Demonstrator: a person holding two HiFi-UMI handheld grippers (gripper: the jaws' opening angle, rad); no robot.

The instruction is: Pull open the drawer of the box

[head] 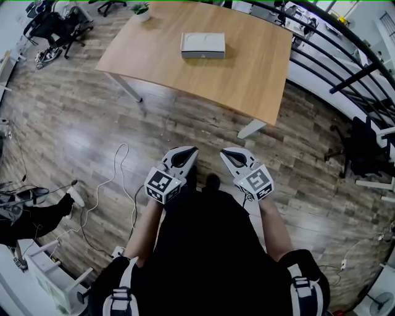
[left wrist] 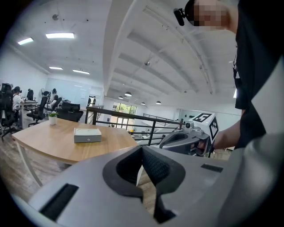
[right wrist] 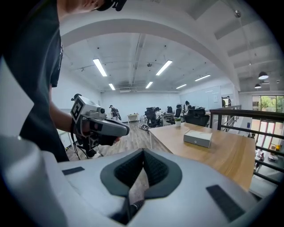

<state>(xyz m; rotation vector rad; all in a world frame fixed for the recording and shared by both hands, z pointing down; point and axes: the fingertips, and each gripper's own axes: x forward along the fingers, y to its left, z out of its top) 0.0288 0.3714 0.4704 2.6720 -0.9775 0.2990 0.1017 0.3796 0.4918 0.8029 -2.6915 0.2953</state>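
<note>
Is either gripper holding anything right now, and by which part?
Nothing is held. The left gripper and right gripper both have their jaws together and empty, well short of the box on the table.

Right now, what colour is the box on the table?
The box is light grey; the head view shows it best.

A wood-plank floor (head: 74,123) is running under a pale wooden bench (head: 247,74) on white legs. A small potted plant (head: 141,10) is sitting at the bench's far corner. A black railing (head: 336,52) is lining the right side, with windows (left wrist: 125,108) glowing beyond it. Office chairs (head: 58,28) are standing at the far left. White cables (head: 114,179) are trailing across the floor. Strip lights (right wrist: 100,67) are shining from a white beamed ceiling (left wrist: 146,53).
</note>
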